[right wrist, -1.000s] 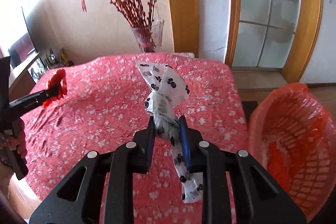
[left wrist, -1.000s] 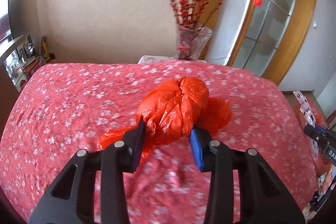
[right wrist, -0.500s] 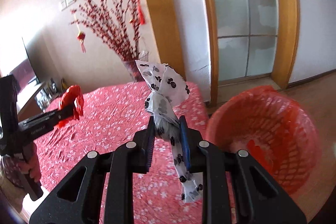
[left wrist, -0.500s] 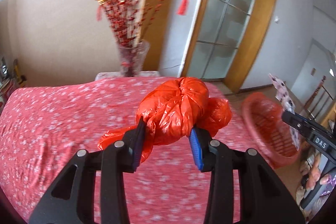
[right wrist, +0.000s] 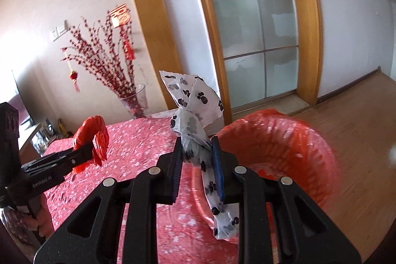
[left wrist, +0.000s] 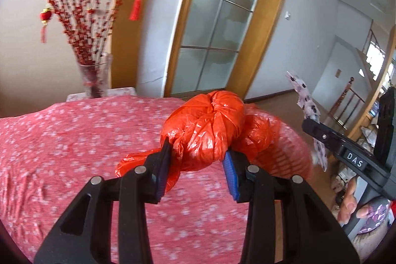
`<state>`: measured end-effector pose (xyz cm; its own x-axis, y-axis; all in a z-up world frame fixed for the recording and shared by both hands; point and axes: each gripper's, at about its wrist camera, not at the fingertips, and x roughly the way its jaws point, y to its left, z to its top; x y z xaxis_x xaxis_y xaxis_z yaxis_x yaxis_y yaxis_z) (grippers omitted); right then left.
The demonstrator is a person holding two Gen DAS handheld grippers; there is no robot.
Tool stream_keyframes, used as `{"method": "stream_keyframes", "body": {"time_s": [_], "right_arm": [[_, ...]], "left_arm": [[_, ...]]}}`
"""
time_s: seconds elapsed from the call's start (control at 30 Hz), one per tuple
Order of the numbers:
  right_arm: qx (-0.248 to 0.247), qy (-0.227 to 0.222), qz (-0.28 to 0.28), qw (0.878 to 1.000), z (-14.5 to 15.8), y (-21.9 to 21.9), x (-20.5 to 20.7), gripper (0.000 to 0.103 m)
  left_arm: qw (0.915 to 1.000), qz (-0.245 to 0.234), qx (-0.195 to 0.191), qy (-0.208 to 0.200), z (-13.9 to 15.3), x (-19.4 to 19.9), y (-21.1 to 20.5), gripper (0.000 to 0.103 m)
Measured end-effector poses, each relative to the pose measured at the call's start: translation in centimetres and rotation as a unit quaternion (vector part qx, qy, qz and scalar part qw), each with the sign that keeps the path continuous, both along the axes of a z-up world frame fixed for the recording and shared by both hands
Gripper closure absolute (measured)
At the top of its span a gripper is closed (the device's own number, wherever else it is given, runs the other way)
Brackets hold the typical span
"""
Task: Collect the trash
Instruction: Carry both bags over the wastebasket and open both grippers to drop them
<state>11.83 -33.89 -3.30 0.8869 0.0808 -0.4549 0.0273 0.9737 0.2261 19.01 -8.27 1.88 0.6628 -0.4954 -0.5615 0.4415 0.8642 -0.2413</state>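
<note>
Red flowered cloth (left wrist: 74,140) covers the table, with a vase (left wrist: 95,76) of red branches at its far edge, at 11 o'clock in the left view, before a glass door (left wrist: 217,24). An orange bag (left wrist: 205,130) is clamped in the left tongs (left wrist: 198,165) and held above the cloth. A paw-print bag (right wrist: 193,125) is clamped in the right tongs (right wrist: 196,165), its tail hanging below them. A red basket (right wrist: 284,140) is seen at 3 o'clock of the right tongs, beside the table over wooden floor (right wrist: 358,115).
</note>
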Motion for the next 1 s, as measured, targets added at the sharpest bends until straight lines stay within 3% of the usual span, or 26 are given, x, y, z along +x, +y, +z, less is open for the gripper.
{"method": "stream_keyframes", "body": {"time_s": [0.4,1.0], "right_arm": [[0.027,-0.007,-0.051,0.998,-0.5,-5.0,-1.5,0.080],[0.080,-0.022,-0.097,0.992,-0.9,-10.2,-0.8,0.080]], "left_arm": [[0.9984,-0.053,-0.016,0.011,-0.6,0.3,-6.8,0.064],[0.9944,-0.086,-0.031,0.053,-3.2,2.4,-14.0,0.063]]}}
